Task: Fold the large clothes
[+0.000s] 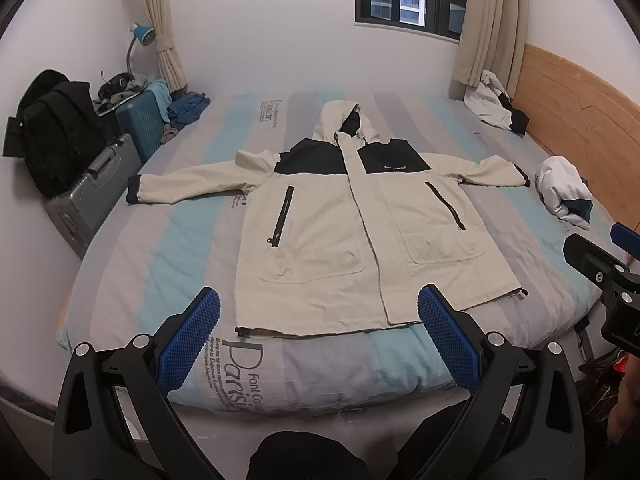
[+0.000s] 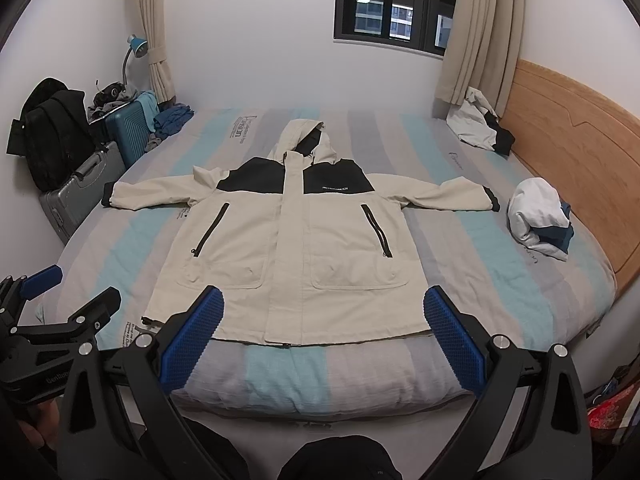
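Observation:
A cream hooded jacket (image 1: 340,232) (image 2: 296,240) with black shoulder panels lies flat and face up on the bed, sleeves spread out to both sides, hood toward the far wall. My left gripper (image 1: 319,308) hovers open above the jacket's hem, near the bed's front edge, nothing between its blue pads (image 1: 448,336). My right gripper (image 2: 323,306) is also open, held over the hem a little further right. Each gripper shows at the edge of the other's view: the right gripper (image 1: 608,256) and the left gripper (image 2: 68,300).
The bed (image 2: 280,368) has a grey and light-blue striped cover. A folded white and blue garment (image 2: 540,220) and a crumpled white one (image 2: 480,124) lie near the wooden headboard (image 2: 580,140) on the right. Suitcases (image 1: 96,184), a black backpack and clothes stand at the left wall.

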Motion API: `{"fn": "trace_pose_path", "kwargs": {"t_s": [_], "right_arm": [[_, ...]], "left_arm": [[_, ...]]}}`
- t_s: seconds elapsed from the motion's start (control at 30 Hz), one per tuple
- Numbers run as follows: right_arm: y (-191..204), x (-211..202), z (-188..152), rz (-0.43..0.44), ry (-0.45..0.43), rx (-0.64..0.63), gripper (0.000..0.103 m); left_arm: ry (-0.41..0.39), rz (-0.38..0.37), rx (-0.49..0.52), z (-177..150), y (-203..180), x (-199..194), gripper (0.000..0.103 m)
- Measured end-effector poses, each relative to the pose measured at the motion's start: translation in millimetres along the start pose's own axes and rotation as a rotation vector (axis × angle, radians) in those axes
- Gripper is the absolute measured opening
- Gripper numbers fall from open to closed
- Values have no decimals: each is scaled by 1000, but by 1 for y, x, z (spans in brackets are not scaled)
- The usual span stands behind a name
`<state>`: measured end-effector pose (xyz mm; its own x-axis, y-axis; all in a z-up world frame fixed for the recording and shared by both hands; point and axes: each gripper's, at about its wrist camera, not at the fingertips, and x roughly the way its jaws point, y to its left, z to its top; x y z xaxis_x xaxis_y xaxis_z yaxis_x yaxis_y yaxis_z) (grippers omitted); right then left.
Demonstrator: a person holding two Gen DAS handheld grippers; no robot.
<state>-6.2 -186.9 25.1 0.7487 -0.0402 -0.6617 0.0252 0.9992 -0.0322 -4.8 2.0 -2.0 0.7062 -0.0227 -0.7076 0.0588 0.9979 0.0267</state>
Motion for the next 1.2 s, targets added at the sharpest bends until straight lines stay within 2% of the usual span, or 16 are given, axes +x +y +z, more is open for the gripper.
{"fn": "trace_pose_path", "kwargs": {"t_s": [0.97, 1.1, 1.2], "right_arm": [[-1, -2, -2, 13, 0, 7, 96], [-2, 2, -1, 12, 2, 8, 96], [-3, 19, 3, 6, 4, 1, 96]], "left_arm": [[5, 8, 11, -2, -1, 1, 97], [16, -4, 3, 0, 4, 12, 97], [28, 0, 12, 5, 10, 35, 97]]}}
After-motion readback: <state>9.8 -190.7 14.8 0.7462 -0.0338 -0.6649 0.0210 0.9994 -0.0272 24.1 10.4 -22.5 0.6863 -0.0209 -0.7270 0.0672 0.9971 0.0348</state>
